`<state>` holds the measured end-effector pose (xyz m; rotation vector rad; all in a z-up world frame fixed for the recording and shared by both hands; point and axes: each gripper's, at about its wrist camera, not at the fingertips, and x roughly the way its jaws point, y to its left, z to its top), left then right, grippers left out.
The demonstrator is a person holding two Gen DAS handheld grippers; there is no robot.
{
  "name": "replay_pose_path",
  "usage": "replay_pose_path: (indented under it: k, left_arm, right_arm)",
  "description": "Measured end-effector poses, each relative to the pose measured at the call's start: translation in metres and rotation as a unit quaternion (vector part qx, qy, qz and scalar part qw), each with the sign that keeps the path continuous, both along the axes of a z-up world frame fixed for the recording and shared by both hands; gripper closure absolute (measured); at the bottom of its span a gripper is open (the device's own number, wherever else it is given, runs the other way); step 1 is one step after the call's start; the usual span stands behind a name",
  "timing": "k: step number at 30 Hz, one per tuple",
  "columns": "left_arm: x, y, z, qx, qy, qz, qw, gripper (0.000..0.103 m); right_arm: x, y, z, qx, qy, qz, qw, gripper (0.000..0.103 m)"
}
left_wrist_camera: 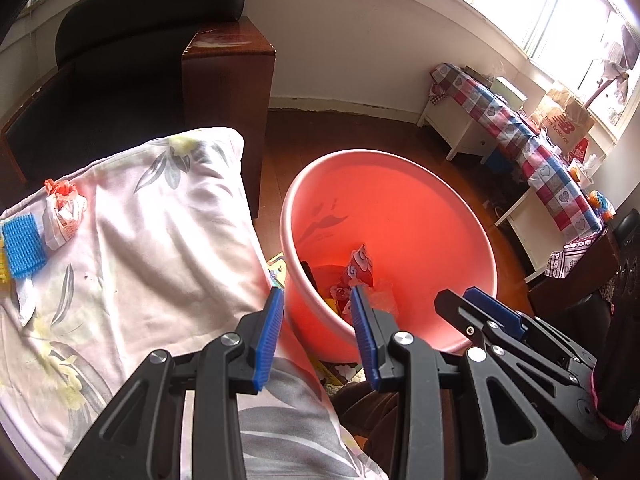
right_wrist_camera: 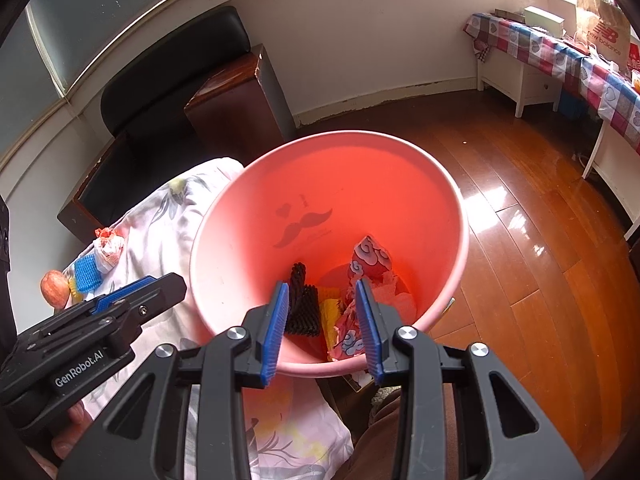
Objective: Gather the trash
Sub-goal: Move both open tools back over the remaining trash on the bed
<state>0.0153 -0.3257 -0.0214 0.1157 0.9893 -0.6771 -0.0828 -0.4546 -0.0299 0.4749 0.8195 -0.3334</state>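
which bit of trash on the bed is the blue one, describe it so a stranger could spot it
Start at the pink bucket on the wooden floor; the floral sheet lies just beside it. On the sheet's far edge sit a few scraps close together. The blue foam net is the ribbed mesh sleeve right next to the crumpled white-and-red wrapper, and the only bright blue piece there.

The words "new balance" with the slanted NB logo stood in red on a brown paper shopping bag (right_wrist_camera: 604,36) that sat on the table with the checked heart-pattern cloth (right_wrist_camera: 560,56); the same print could be read on the bag in the left wrist view (left_wrist_camera: 562,126). White lettering reading "GenRobot.AI" stood on the black body of the left gripper (right_wrist_camera: 132,292) as seen from the right wrist camera. No other text could be read.
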Motion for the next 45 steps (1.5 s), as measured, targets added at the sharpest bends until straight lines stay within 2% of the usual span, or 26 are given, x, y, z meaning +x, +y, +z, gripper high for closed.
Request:
replay_pose_path:
  k: [6,12,23,34,37,39,45]
  left_arm:
    - [-0.002,0.028,0.007,-0.007,-0.005,0.027,0.9996,0.069]
    - [0.002,0.065,0.009,-0.003,-0.020,0.065,0.9977,0.069]
    - [0.021,0.145,0.002,0.012,-0.032,0.149,0.9883,0.069]
    - [0.071,0.227,-0.010,0.022,-0.031,0.245,0.9688,0.069]
    - [0.088,0.245,-0.013,0.014,-0.023,0.262,0.9646,0.070]
    - [0.099,0.253,-0.016,0.007,-0.015,0.268,0.9632,0.074]
    - [0.127,0.260,-0.029,-0.018,0.011,0.272,0.9621,0.075]
  right_arm:
    - [0.005,0.028,0.011,-0.008,-0.022,0.040,0.999,0.068]
    - [0.018,0.056,0.015,-0.010,-0.024,0.071,0.997,0.068]
    - [0.040,0.100,0.012,-0.004,-0.021,0.117,0.993,0.068]
    - [0.062,0.129,0.008,-0.007,-0.011,0.152,0.988,0.068]
    - [0.068,0.135,0.005,-0.007,-0.006,0.159,0.987,0.068]
    - [0.073,0.139,0.003,-0.007,-0.002,0.164,0.986,0.068]
    - [0.090,0.149,-0.002,-0.008,0.006,0.174,0.985,0.068]
